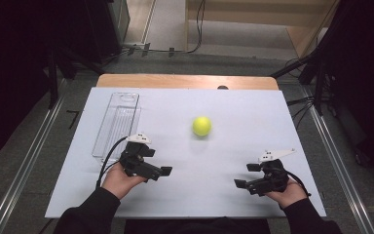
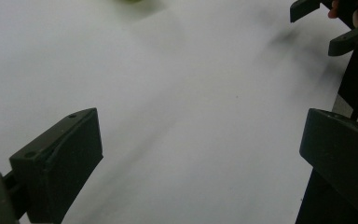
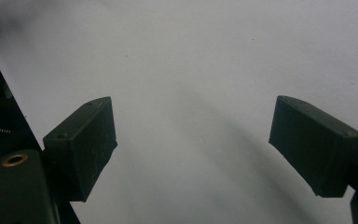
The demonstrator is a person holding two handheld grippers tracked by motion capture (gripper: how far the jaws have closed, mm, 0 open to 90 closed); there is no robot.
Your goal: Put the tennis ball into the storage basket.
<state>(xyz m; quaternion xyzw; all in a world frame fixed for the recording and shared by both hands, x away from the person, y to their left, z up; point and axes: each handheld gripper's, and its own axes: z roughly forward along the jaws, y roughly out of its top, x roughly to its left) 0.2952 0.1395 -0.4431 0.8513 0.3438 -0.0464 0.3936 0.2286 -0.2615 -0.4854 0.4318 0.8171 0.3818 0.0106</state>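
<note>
- Black sleeves (image 1: 85, 214) down to both wrists.
- Left gripper (image 1: 163, 171): black, boxy, grey three-cornered plate on top, black cable looping off its rear.
- Right gripper (image 1: 246, 175): same black build, matching grey plate.
- Blocky matte-black jaws, small screw holes, one brass-coloured ring.

Bare white tabletop (image 1: 233, 146) is left betw. grippers; far centre is blocked by yellow-green tennis ball (image 1: 202, 126), far left by clear plastic tray (image 1: 117, 124).

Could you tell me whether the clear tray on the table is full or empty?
Empty: the clear tray holds nothing, and the ball lies outside it.
</note>
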